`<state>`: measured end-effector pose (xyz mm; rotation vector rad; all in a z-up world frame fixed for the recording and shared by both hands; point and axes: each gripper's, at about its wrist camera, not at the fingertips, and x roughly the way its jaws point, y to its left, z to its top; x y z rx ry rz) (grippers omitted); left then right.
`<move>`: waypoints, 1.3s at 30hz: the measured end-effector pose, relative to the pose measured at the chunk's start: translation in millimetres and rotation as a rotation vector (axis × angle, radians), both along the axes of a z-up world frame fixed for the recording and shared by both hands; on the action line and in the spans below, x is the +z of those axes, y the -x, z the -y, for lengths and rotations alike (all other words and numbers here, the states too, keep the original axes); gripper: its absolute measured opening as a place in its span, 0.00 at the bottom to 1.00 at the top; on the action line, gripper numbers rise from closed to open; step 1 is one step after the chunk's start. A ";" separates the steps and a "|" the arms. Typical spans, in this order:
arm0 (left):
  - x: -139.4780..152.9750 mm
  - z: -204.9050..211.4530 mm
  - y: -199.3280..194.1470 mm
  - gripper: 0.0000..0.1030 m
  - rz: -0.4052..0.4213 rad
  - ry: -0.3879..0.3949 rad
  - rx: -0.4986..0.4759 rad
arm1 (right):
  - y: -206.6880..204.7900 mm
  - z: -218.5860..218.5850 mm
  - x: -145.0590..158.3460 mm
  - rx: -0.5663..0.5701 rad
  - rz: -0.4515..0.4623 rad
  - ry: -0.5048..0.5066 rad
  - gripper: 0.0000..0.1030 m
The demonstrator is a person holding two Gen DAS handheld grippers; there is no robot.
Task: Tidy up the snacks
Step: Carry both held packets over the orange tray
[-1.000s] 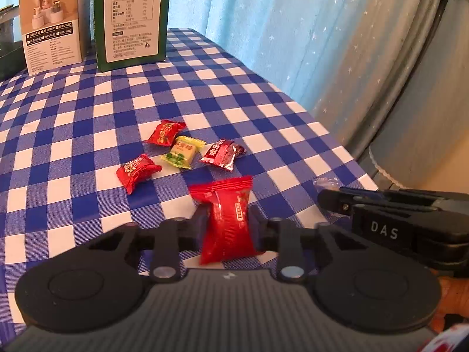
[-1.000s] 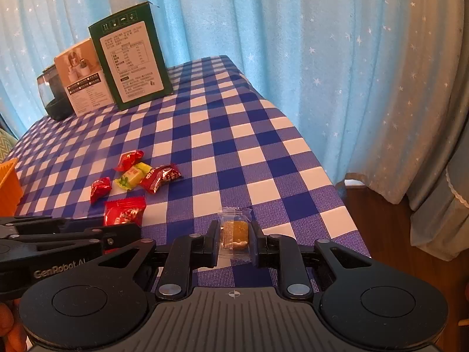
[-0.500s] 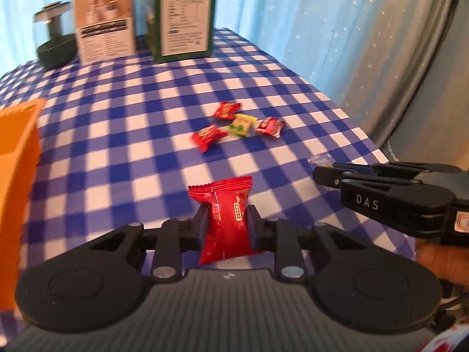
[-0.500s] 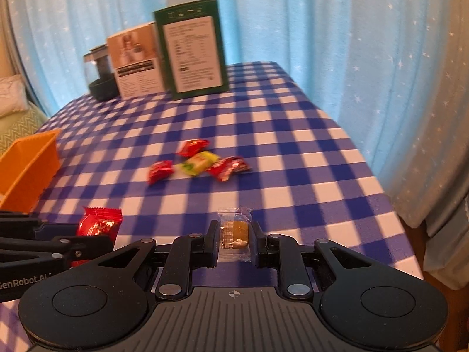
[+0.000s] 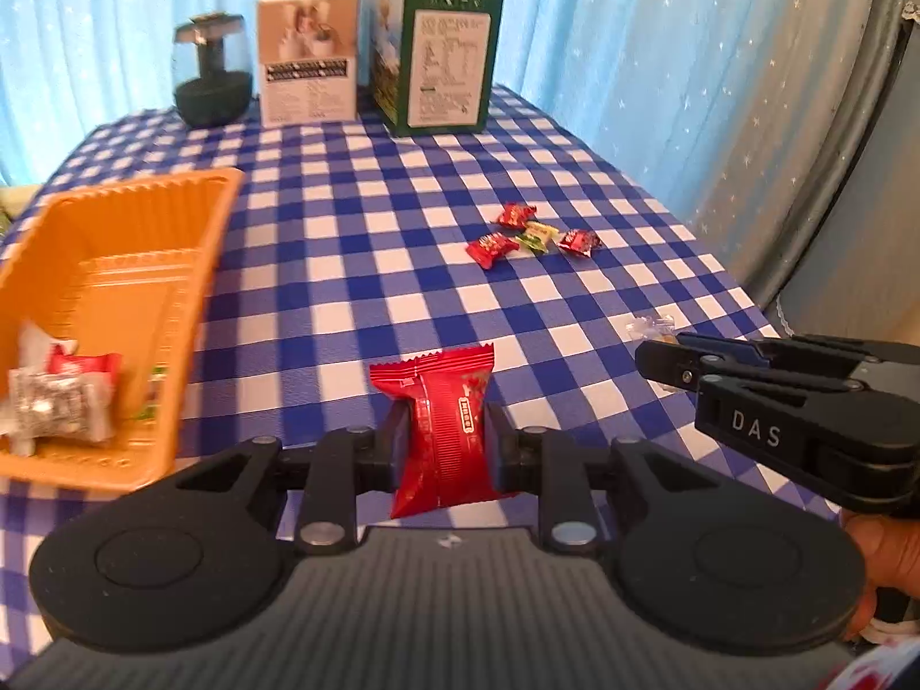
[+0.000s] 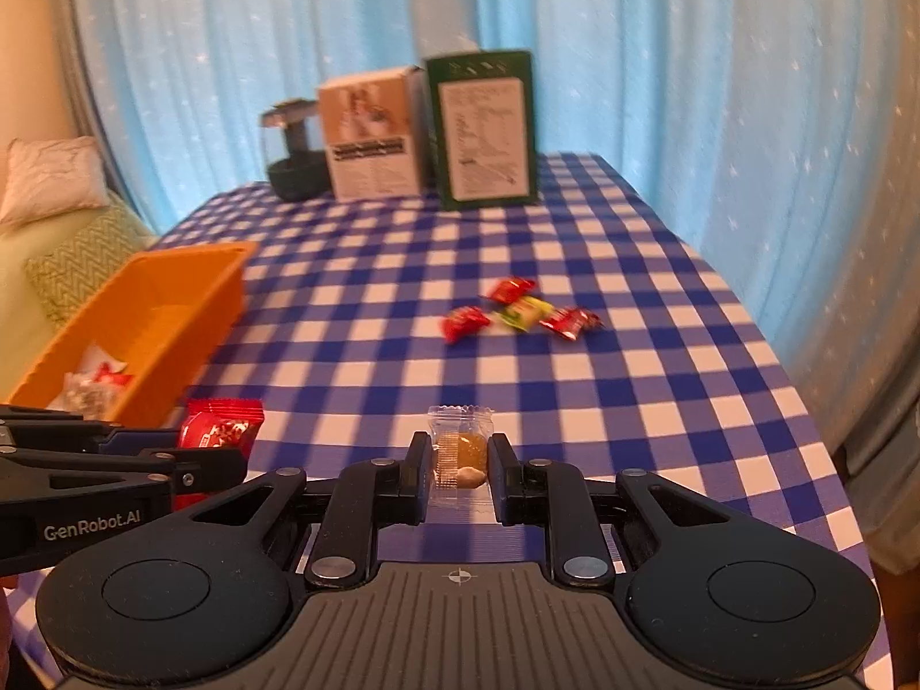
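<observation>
With the left gripper [image 5: 441, 445] clamped on the red snack packet [image 5: 445, 431] and the right gripper [image 6: 459, 468] pinching the clear wrapped snack [image 6: 460, 451], carry both well over the orange tray [image 5: 224, 213] (already part-filled) before letting go, so neither bounces off its rim.

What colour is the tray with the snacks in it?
Orange. The tray shows best in the left wrist view, ribbed walls and all.

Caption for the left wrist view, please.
Left gripper holds a red snack packet above the checkered tablecloth, orange bin at left, four candies beyond.
</observation>
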<state>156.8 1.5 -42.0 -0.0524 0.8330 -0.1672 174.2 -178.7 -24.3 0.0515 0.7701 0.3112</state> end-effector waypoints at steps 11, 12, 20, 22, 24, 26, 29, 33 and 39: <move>32.6 -44.8 46.8 0.23 0.057 -0.003 0.075 | 34.9 -47.1 35.8 0.101 0.058 -0.003 0.20; 34.5 -48.9 49.5 0.23 0.060 -0.005 0.082 | 36.5 -51.8 38.4 0.111 0.063 -0.004 0.20; 49.9 -82.3 65.2 0.23 0.086 -0.009 0.135 | 43.1 -85.3 54.3 0.175 0.093 -0.012 0.20; 52.8 -89.9 67.5 0.23 0.091 -0.006 0.147 | 44.0 -93.7 56.9 0.189 0.098 -0.014 0.20; 55.7 -97.5 70.1 0.23 0.096 -0.009 0.160 | 44.4 -101.5 58.9 0.203 0.098 -0.019 0.20; 57.9 -104.6 72.1 0.23 0.100 -0.012 0.172 | 44.2 -109.6 60.0 0.217 0.099 -0.021 0.20; 60.4 -115.3 74.7 0.23 0.102 -0.013 0.188 | 43.5 -122.1 60.7 0.240 0.097 -0.025 0.20; 61.9 -127.6 75.6 0.23 0.103 -0.018 0.210 | 41.6 -138.0 59.9 0.271 0.092 -0.030 0.20; 62.8 -145.9 71.6 0.23 0.103 -0.023 0.241 | 33.2 -160.1 57.3 0.307 0.085 -0.035 0.20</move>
